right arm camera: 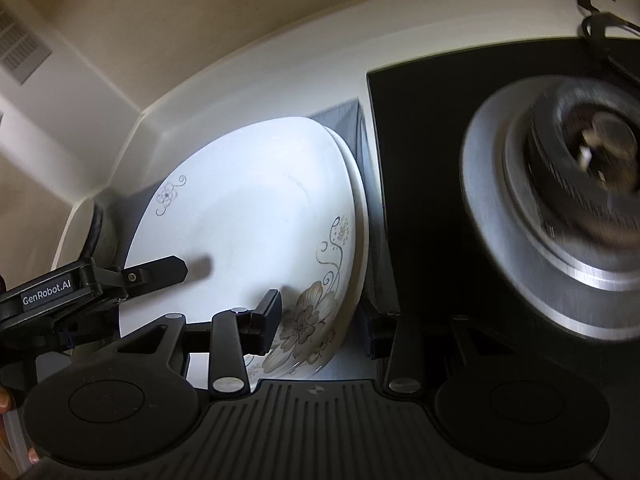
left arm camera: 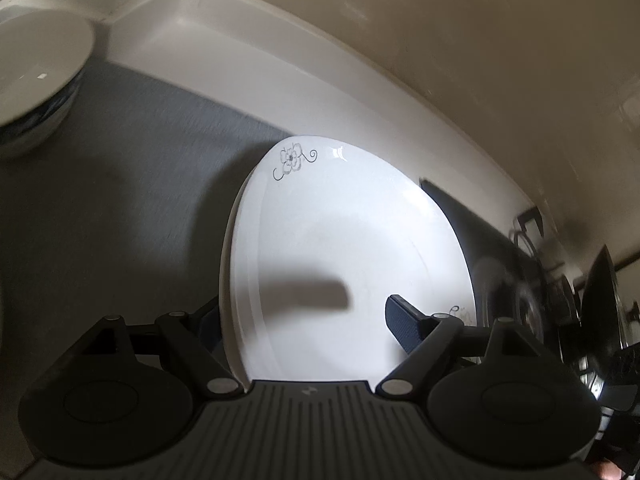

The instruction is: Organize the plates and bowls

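Two stacked plates hang between my grippers. The upper plate (left arm camera: 340,220) (right arm camera: 248,208) is white with a small grey flower. The lower plate (right arm camera: 308,320) has large brown flowers, and its rim (left arm camera: 232,264) shows at the left. My right gripper (right arm camera: 322,312) is shut on the stack's near right edge, one finger (right arm camera: 268,320) on top and the other under the rim. My left gripper (left arm camera: 304,312) straddles the opposite edge with its jaws wide. Its upper finger (left arm camera: 404,320) (right arm camera: 160,270) hovers over the plate and casts a separate shadow. The lower finger is hidden beneath.
A white bowl (left arm camera: 36,72) with a dark blue outside stands on the grey mat (left arm camera: 120,200) near the white corner ledge (left arm camera: 240,40). A black hob (right arm camera: 420,200) with a metal burner (right arm camera: 560,208) lies right of the plates. A dark pan (left arm camera: 600,300) sits beyond it.
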The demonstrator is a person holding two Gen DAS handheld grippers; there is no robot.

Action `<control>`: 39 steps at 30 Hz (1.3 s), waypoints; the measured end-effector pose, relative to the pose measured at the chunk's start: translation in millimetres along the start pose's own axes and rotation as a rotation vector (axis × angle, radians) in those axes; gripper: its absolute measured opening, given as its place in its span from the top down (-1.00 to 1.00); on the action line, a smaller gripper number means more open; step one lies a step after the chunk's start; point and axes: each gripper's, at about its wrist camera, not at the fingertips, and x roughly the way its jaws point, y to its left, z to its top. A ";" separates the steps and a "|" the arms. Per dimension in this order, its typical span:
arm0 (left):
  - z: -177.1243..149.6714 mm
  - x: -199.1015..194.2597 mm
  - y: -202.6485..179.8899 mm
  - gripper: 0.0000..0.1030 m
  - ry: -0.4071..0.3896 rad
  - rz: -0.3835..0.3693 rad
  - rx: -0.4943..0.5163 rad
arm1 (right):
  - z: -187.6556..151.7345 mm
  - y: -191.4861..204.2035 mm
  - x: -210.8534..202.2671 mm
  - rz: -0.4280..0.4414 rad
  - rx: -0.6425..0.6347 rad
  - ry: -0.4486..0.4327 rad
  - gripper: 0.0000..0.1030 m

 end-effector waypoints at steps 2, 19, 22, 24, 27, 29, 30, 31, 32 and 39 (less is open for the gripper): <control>9.7 8.4 -2.3 -0.72 -0.007 -0.005 -0.013 | 11.1 -0.7 4.3 -0.005 0.008 -0.005 0.18; -5.8 -22.6 -14.9 -0.99 -0.047 0.039 0.101 | 14.8 7.8 -2.9 -0.004 -0.028 -0.023 -0.24; -32.7 -54.3 -14.1 -0.99 -0.047 0.044 0.107 | -3.7 17.1 -21.4 0.013 -0.049 -0.020 -0.30; -52.2 -75.5 -13.8 -0.99 -0.060 0.055 0.118 | -17.0 28.4 -31.9 0.031 -0.083 -0.013 -0.33; -81.4 -110.1 -10.1 -0.99 -0.084 0.087 0.132 | -35.1 51.3 -45.2 0.066 -0.157 -0.009 -0.36; -98.5 -133.7 -4.7 -0.99 -0.110 0.120 0.142 | -45.3 67.3 -52.9 0.091 -0.191 -0.010 -0.38; -105.4 -144.5 -1.8 -0.99 -0.123 0.142 0.146 | -50.1 75.4 -55.0 0.109 -0.204 -0.003 -0.38; -111.8 -155.8 0.8 -0.99 -0.139 0.160 0.149 | -54.0 83.6 -56.4 0.125 -0.217 0.006 -0.38; -118.0 -168.6 5.1 -0.99 -0.157 0.170 0.148 | -58.4 91.8 -58.0 0.136 -0.230 0.015 -0.38; -138.7 -241.3 39.5 -0.99 -0.271 0.285 0.096 | -88.2 154.4 -60.4 0.205 -0.369 0.052 -0.39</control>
